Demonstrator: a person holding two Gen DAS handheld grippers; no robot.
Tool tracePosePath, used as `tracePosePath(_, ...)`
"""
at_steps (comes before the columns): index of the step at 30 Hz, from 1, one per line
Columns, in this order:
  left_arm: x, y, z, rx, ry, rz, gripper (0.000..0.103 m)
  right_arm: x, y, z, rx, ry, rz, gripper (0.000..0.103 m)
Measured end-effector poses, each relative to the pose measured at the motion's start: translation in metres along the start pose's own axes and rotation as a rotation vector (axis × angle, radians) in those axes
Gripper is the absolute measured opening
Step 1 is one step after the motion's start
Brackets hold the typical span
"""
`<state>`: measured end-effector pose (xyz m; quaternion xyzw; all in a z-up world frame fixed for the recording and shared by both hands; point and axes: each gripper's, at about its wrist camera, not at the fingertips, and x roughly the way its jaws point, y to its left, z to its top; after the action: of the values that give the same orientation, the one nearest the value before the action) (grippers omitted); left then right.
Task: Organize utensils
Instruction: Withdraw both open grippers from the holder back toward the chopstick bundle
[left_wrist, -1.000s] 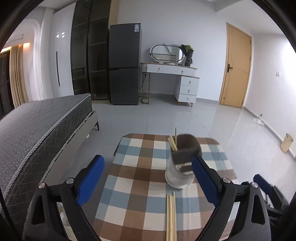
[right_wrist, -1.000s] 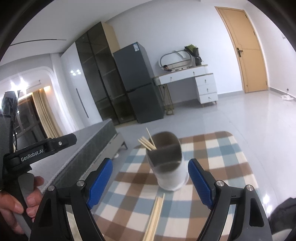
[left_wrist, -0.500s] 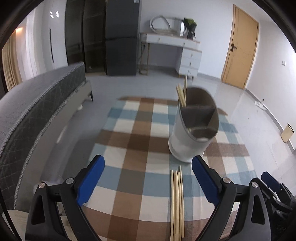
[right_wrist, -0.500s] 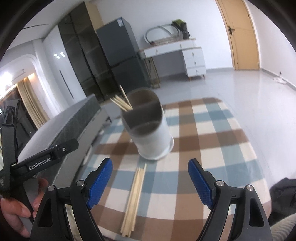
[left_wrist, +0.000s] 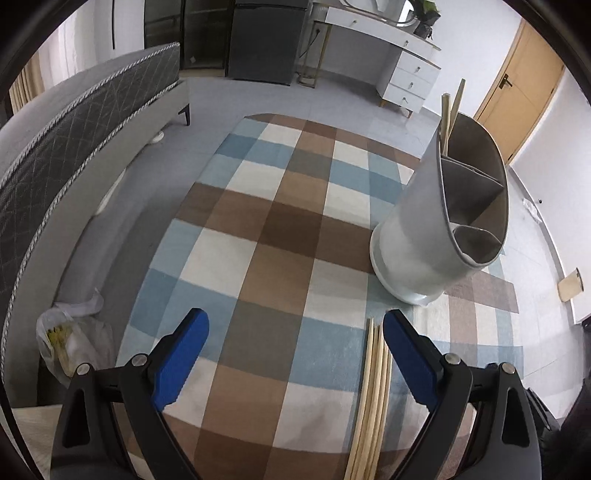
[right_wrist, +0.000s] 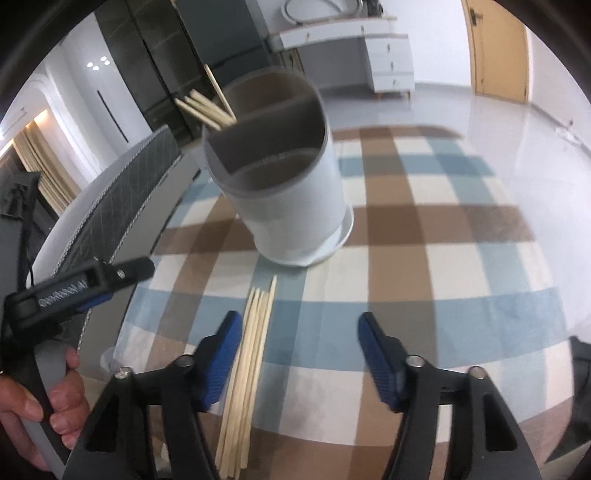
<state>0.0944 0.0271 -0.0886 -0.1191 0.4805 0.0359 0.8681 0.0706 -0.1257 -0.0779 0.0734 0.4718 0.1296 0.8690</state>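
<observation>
Left wrist view: we see the left gripper (left_wrist: 295, 334) with fingers spread wide, nothing between them — it hangs over the checked tablecloth (left_wrist: 280, 229). The loose chopsticks (left_wrist: 373, 391) lie flat just inside its right finger. The white utensil holder (left_wrist: 424, 236) stands beyond, more chopsticks upright in its far compartment.

Right wrist view: the right gripper (right_wrist: 299, 332) is closing, jaws empty — the loose chopsticks lie just inside its left finger, in front of the holder.
</observation>
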Motion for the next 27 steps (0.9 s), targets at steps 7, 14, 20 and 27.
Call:
tracePosePath(7, 0.006, 0.004, 0.009, -0.015, 0.025, 0.012, 0.092, 0.033, 0.01, 0.007, -0.04, 0.055, 0.004, 0.046)
tracePosePath(14, 0.009, 0.011, 0.013, -0.023, 0.05, 0.029, 0.092, 0.059, 0.022, 0.006, -0.085, 0.104, -0.005, 0.031)
tracePosePath(20, 0.015, 0.019, 0.015, -0.06, 0.084, 0.04, 0.092, 0.072, 0.025, 0.006, -0.1, 0.132, -0.038, 0.021)
tracePosePath(27, 0.016, 0.027, 0.018, -0.107, 0.103, 0.034, 0.092, 0.076, 0.028, 0.003, -0.114, 0.157, -0.054, 0.017)
